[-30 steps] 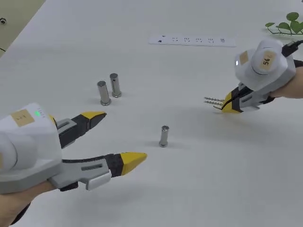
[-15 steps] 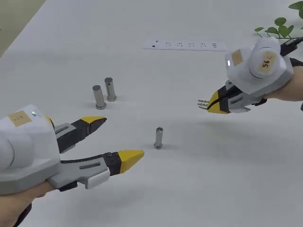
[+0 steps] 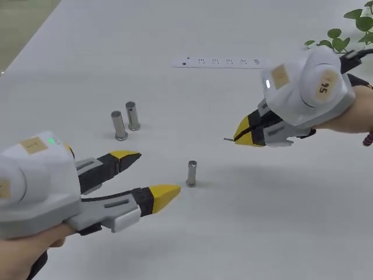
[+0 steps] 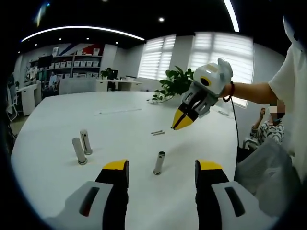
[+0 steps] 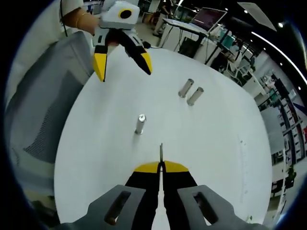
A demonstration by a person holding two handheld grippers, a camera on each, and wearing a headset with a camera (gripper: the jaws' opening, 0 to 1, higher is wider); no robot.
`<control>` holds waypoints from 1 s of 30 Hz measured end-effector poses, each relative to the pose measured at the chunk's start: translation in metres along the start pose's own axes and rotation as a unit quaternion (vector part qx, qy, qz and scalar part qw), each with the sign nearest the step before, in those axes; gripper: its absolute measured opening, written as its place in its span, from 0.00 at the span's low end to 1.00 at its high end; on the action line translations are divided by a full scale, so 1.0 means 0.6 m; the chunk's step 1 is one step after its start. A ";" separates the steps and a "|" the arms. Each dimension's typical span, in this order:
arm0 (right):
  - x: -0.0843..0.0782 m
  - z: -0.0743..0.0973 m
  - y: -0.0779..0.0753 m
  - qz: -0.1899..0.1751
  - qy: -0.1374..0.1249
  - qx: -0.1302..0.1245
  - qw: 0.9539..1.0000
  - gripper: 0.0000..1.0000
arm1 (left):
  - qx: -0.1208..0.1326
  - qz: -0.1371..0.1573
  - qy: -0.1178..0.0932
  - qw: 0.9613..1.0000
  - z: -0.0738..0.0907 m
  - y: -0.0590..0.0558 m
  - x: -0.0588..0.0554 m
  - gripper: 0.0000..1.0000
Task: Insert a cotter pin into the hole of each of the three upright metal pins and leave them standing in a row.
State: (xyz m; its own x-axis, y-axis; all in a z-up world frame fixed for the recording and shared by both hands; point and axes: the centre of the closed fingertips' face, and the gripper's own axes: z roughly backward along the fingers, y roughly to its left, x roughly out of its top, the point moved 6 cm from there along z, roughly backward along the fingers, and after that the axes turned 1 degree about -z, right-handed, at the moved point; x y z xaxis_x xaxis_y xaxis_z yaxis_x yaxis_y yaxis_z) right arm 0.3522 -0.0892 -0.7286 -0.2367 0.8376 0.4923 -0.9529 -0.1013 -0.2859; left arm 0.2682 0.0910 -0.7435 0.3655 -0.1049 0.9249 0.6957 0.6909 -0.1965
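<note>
Three steel pins stand upright on the white table [image 3: 262,221]. One pin [image 3: 191,173] stands alone in the middle, and two pins [image 3: 118,125] [image 3: 133,115] stand close together at the back left. My right gripper [image 3: 238,138] hovers right of the lone pin, shut on a thin cotter pin [image 5: 161,152] that sticks out from its tips [image 5: 161,166]. The lone pin [image 5: 140,123] lies just ahead of it. My left gripper [image 3: 150,174] is open and holds nothing. It sits low, left of the lone pin [image 4: 159,163], which shows between its jaws.
Two loose cotter pins [image 4: 157,132] lie on the table beyond the lone pin. A white power strip [image 3: 224,61] lies at the far edge, with a green plant [image 3: 349,29] at the back right. A person's arm and white shirt [image 4: 288,96] are on the right.
My right gripper has moved left, closer to the lone pin, with the cotter pin in its jaws. The left gripper has stayed open in about the same place. The head camera has shifted slightly.
</note>
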 end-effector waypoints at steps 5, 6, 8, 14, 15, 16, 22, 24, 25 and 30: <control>0.015 0.000 0.006 0.013 -0.014 -0.001 1.000 0.02 | -0.003 0.026 -0.007 1.000 -0.004 -0.003 0.005 0.49; 0.019 -0.001 0.008 0.016 -0.018 -0.002 1.000 0.02 | -0.005 0.031 -0.007 0.999 -0.005 -0.003 0.006 0.48; 0.026 0.000 0.013 0.020 -0.022 -0.002 1.000 0.02 | -0.008 0.043 -0.007 0.999 -0.007 -0.005 0.006 0.45; 0.043 -0.005 0.034 0.026 -0.039 0.004 0.999 0.02 | -0.014 0.084 -0.010 0.996 -0.013 -0.011 0.008 0.37; 0.042 -0.007 0.033 0.027 -0.041 0.004 0.999 0.02 | -0.016 0.093 -0.013 0.995 -0.014 -0.013 0.010 0.36; 0.043 -0.007 0.034 0.027 -0.042 0.005 0.999 0.02 | -0.019 0.104 -0.014 0.994 -0.015 -0.014 0.010 0.35; 0.050 -0.013 0.053 0.029 -0.049 0.013 0.998 0.02 | -0.022 0.148 -0.016 0.989 -0.021 -0.019 0.012 0.30; 0.053 -0.014 0.059 0.030 -0.051 0.015 0.998 0.02 | -0.023 0.163 -0.014 0.986 -0.024 -0.021 0.011 0.29; 0.054 -0.015 0.061 0.030 -0.052 0.015 0.998 0.02 | -0.025 0.168 -0.014 0.985 -0.024 -0.022 0.010 0.27; 0.062 -0.017 0.071 0.032 -0.059 0.017 0.998 0.02 | -0.040 0.218 -0.012 0.975 -0.029 -0.032 0.006 0.22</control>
State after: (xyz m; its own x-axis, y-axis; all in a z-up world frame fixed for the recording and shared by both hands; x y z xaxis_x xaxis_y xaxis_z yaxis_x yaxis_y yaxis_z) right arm 0.3047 -0.0569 -0.7307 -0.3151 0.7600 0.5684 -0.9409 -0.1719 -0.2918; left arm 0.2672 0.0648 -0.7419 0.6242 0.2038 0.7542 0.5233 0.6077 -0.5973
